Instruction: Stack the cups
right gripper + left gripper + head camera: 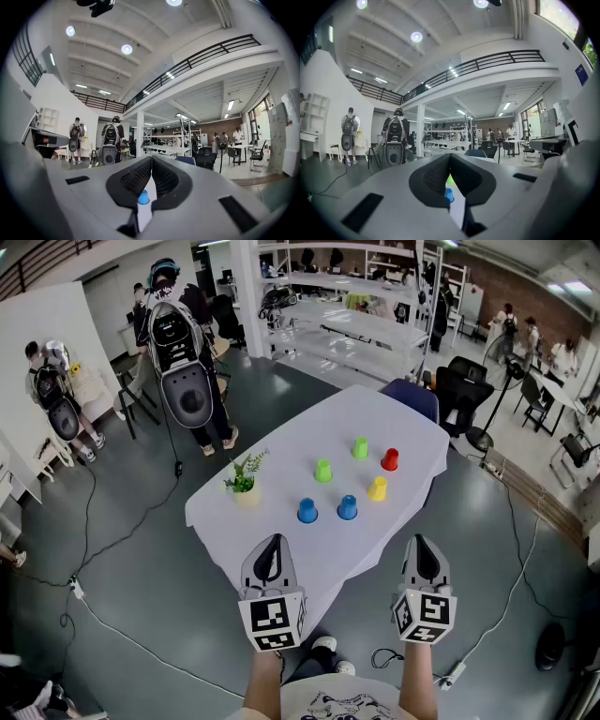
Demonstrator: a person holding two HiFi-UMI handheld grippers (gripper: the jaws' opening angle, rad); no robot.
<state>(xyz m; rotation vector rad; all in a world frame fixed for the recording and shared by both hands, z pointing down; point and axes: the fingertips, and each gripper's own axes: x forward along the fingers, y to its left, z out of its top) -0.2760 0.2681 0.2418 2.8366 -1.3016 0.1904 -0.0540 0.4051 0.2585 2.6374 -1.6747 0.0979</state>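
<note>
Fingers [433, 178] closed, empty, on left gripper [272, 542] and right gripper [424, 540]; blue cup [143, 197] half-hidden behind them.

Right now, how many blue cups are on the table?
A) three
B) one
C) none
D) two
D: a blue cup stands next to a second blue cup on the table, and no other cup there is blue.
</note>
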